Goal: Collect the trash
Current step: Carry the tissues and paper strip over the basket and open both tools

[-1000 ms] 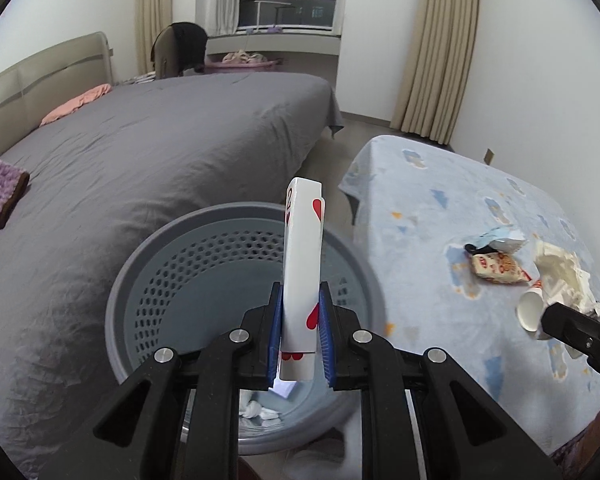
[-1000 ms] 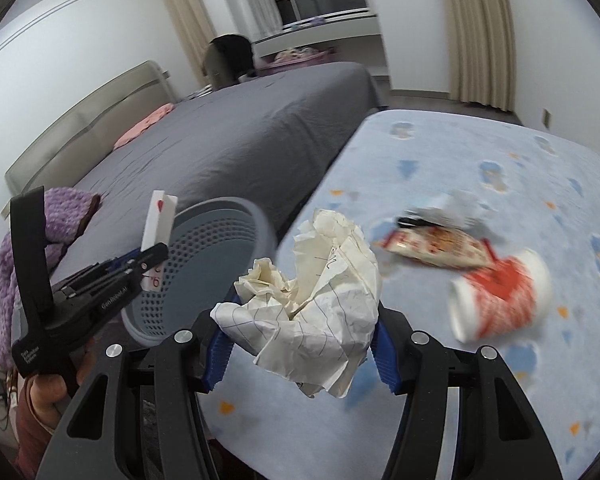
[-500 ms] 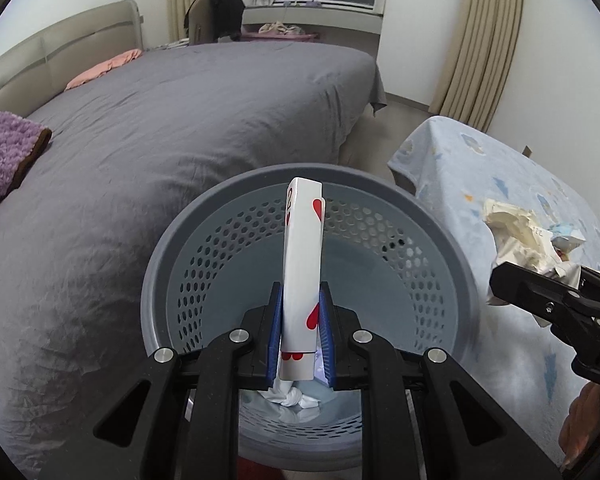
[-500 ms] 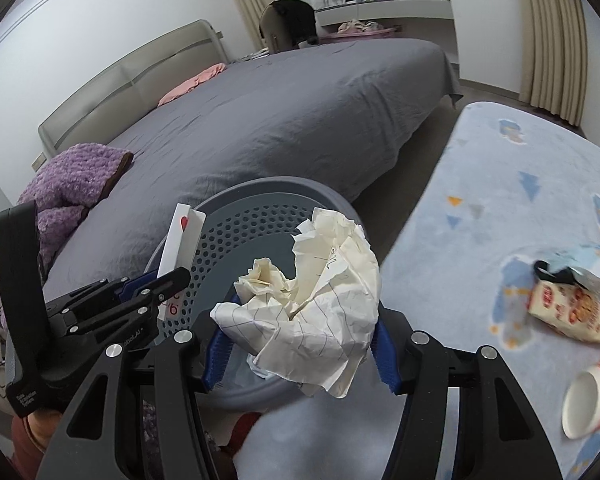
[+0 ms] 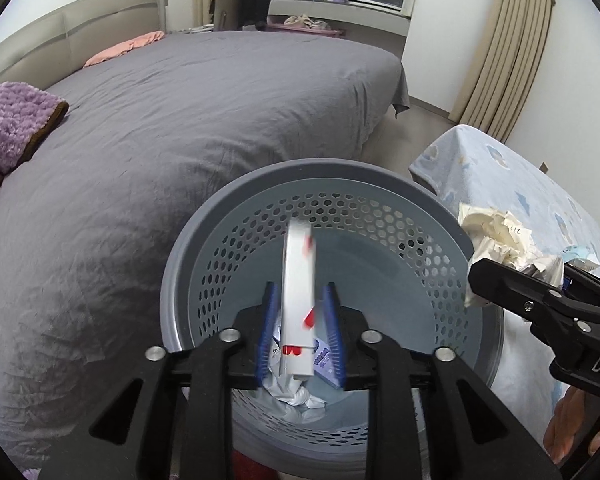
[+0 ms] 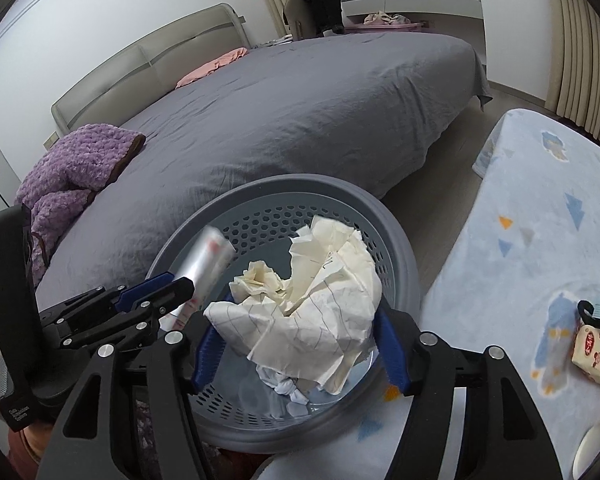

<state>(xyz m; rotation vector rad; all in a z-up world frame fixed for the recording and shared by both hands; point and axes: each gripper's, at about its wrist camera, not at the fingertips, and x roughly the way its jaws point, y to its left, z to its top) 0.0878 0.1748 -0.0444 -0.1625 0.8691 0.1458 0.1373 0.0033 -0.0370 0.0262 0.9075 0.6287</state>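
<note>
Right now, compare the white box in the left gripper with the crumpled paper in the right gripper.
The white box is flat, rigid and slim with red marks; the crumpled paper is a bulky, cream, lined wad. The box is motion-blurred, clear of the left gripper's pads; the paper looks sharp and fills the right gripper's wider gap. Both jaws have just been opening, above the grey basket.

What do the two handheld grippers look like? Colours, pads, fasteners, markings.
Both match: the left gripper and right gripper have matte black angular linkage fingers, ribbed blue pads and round silver fasteners. White lettering marks each black body, too partial to read. No cables or sleeves visible.
</note>
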